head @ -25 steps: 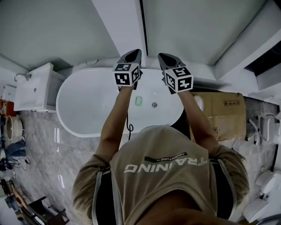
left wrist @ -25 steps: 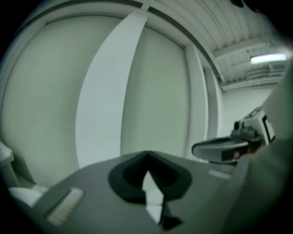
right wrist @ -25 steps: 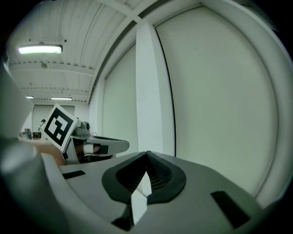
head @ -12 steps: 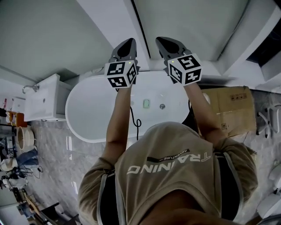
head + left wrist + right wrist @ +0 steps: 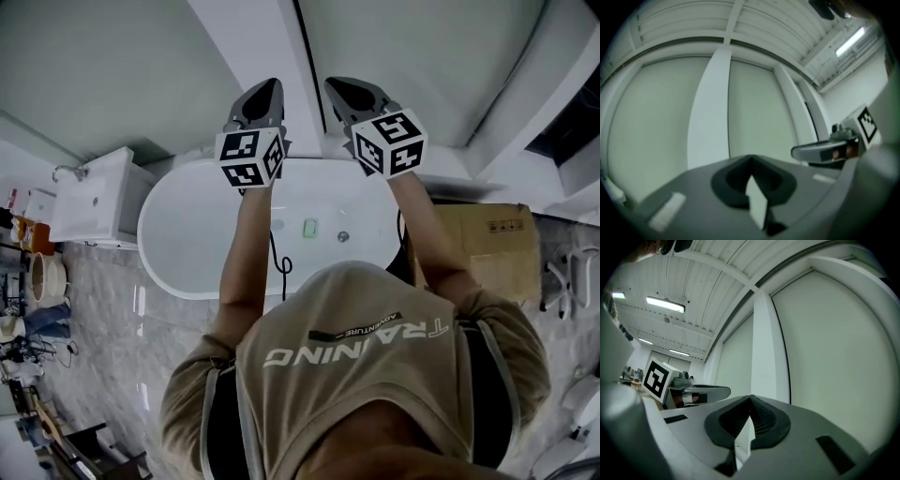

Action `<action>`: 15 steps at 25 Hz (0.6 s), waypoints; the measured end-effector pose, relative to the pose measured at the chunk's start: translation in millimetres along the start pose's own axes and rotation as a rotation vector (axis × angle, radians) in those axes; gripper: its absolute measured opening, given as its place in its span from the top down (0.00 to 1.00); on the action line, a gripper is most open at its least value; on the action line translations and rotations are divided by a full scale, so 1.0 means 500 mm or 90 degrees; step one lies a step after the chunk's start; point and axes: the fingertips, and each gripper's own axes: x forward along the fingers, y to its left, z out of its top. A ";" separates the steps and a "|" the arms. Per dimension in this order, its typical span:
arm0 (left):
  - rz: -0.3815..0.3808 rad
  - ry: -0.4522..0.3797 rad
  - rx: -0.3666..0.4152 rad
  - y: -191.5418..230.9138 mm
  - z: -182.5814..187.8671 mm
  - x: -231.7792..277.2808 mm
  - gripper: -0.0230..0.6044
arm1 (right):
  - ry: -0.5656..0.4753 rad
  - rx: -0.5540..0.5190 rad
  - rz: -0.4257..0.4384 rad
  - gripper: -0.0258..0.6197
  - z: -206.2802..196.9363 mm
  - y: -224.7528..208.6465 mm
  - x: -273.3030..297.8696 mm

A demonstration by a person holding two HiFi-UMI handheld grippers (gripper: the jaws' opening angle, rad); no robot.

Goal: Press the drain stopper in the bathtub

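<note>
The white oval bathtub (image 5: 178, 234) lies below me, with the small round metal drain stopper (image 5: 343, 236) on its floor and a small green block (image 5: 309, 228) just left of it. Both grippers are held high over the tub's far rim and point at the pale wall. My left gripper (image 5: 265, 94) (image 5: 751, 159) is shut, its tips meeting with nothing between them. So is my right gripper (image 5: 339, 89) (image 5: 750, 398). Each gripper view shows only wall, ceiling and the other gripper; the stopper is out of sight there.
A white cabinet with a tap (image 5: 89, 197) stands at the tub's left end. A cardboard box (image 5: 487, 239) sits at its right end. A black cable (image 5: 279, 267) hangs over the near rim. Clutter lines the marble floor (image 5: 141, 347) at the left.
Both grippers have risen a little toward the wall and sit higher in the head view. Their jaws stay shut. The stopper has not been touched.
</note>
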 end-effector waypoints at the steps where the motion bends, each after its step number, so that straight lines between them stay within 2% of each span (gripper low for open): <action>1: 0.005 0.005 -0.004 0.001 -0.011 -0.006 0.96 | 0.005 0.000 0.001 0.95 -0.008 0.003 0.001; 5: 0.016 0.036 -0.012 0.011 -0.051 -0.019 0.96 | 0.023 -0.001 -0.005 0.95 -0.039 0.004 -0.002; 10: 0.022 0.046 -0.004 0.024 -0.068 -0.037 0.96 | 0.023 0.001 -0.026 0.95 -0.058 -0.006 -0.008; 15: 0.008 0.061 -0.015 0.015 -0.098 -0.057 0.96 | 0.029 0.025 -0.036 0.95 -0.085 0.001 -0.024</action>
